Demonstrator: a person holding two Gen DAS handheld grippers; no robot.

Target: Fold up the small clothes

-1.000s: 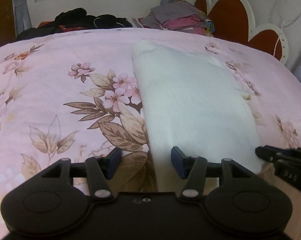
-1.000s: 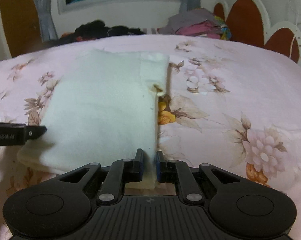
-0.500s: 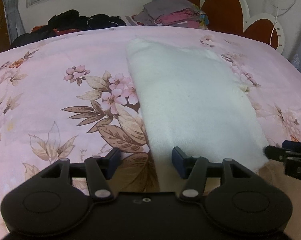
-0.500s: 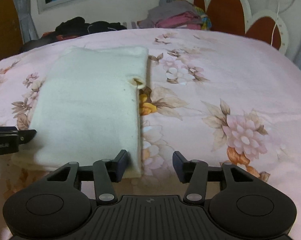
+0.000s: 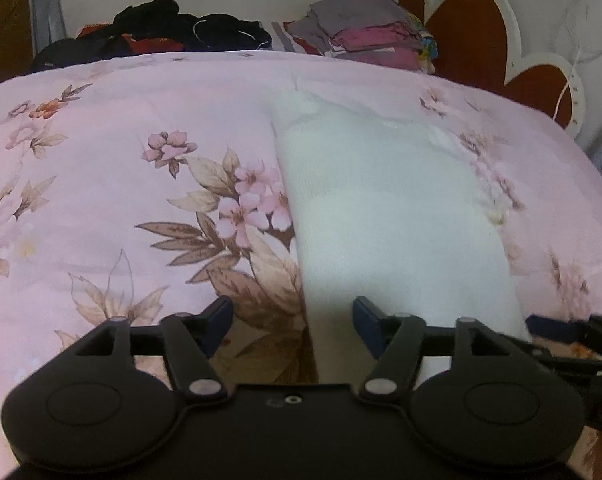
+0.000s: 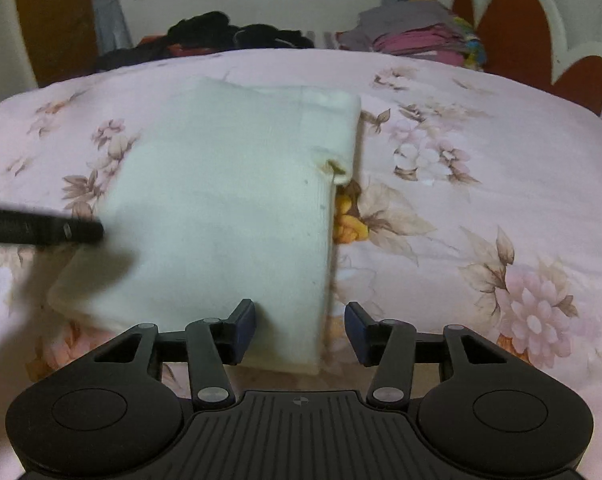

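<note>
Cloth (image 6: 229,208), white and folded, lies flat on the floral bed (image 6: 481,152). Left gripper (image 5: 292,320) straddles its near left edge, jaws opening, gripping nothing. Right gripper (image 6: 300,328) straddles its near right edge, jaws apart, pads clear of the fabric.

Bedroom: floral bedspread (image 5: 141,128), headboard (image 5: 473,24), clothes piles (image 6: 413,36).

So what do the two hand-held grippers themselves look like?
Both match: the left hand-held gripper and right hand-held gripper have matte black bodies, two round discs, silver pivot pins, and dark blue finger pads. The right one has a ribbed top plate. No sleeves or cables show.
</note>
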